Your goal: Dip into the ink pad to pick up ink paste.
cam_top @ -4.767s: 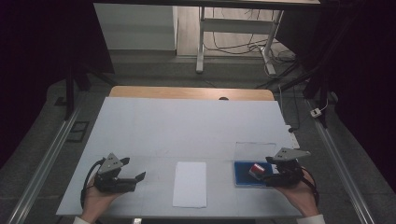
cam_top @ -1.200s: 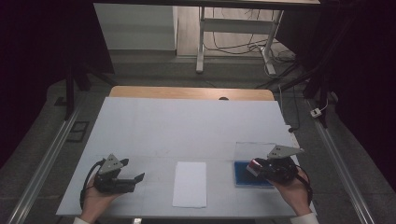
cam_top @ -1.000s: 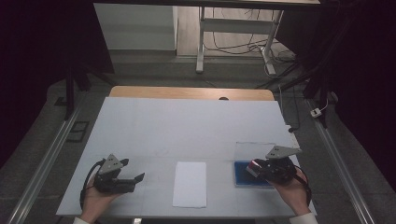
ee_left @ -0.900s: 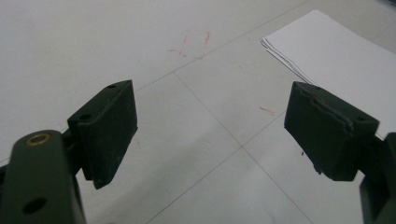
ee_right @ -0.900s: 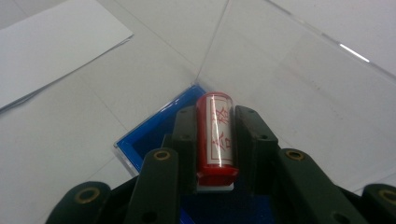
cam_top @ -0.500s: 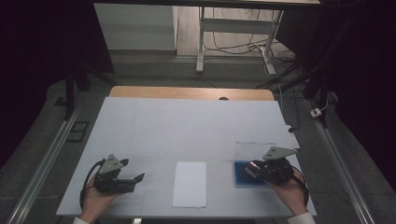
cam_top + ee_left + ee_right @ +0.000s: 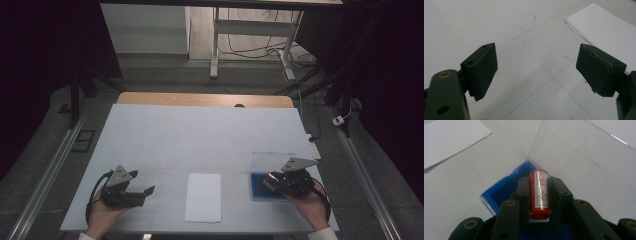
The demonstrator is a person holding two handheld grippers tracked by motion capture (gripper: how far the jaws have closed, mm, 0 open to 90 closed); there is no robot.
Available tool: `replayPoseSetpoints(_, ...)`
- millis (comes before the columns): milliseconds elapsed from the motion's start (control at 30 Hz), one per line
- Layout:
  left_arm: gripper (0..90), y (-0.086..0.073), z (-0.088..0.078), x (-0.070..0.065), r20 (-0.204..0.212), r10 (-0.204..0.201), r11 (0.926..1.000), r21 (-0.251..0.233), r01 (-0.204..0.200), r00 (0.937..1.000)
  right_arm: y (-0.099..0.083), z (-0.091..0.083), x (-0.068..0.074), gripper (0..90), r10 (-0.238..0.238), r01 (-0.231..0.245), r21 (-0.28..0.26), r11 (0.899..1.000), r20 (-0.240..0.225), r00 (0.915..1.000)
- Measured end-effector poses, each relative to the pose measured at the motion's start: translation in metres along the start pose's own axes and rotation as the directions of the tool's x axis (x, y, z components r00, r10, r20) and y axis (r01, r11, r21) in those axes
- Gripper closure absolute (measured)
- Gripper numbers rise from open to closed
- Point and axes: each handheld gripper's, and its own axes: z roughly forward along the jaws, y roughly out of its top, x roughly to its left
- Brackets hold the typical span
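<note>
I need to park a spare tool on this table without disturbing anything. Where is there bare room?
The whole far half of the pale blue table sheet is bare, up to the wooden edge. Another free patch lies between the open left gripper and the white paper stack. The near right corner is crowded: the right gripper holds a red cylindrical stamp over the blue tray with its clear lid.
</note>
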Motion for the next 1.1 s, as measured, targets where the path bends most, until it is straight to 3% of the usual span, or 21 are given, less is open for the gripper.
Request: replayPoseSetpoints(1100, 17.4, -0.0010, 0.0016, -0.0007, -0.007, 0.001, 0.9999, 0.013, -0.001, 1.0000, 0.0023, 0.0024, 0.0000, 70.7, 0.019, -0.019, 0.049, 0.999, 0.010, 0.9998)
